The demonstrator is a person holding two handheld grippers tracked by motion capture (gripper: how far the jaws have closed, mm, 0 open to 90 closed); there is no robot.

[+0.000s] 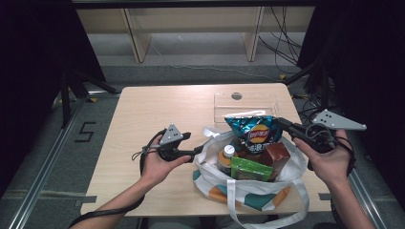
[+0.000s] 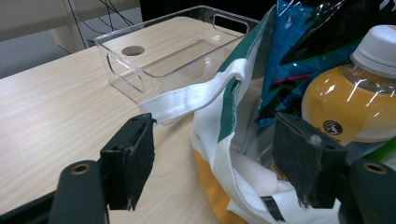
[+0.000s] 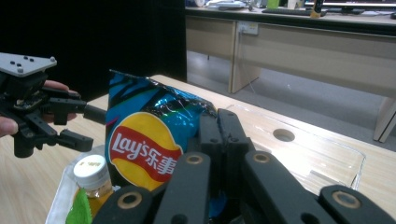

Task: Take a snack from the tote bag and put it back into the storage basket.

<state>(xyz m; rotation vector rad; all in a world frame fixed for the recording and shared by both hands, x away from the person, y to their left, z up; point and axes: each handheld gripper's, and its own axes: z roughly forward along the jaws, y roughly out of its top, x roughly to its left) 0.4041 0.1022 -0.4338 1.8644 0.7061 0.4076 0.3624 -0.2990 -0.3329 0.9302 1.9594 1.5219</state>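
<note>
R tool [image 3: 219,121] clamped tight on Lay's chip bag [image 3: 144,140], held above tote bag [image 1: 248,186]. L tool [image 2: 224,154] wide open, jaws straddling tote's rim w/o gripping.

A blue chip bag [image 3: 149,135] carries the red-and-yellow "Lay's" logo, the name followed by the Chinese characters 乐事, readable in the right gripper view. On the grey floor left of the worktop, black tape [image 1: 86,131] forms a figure resembling "5". The bottle's label [image 2: 332,127] bears a round emblem too small to read.
</note>
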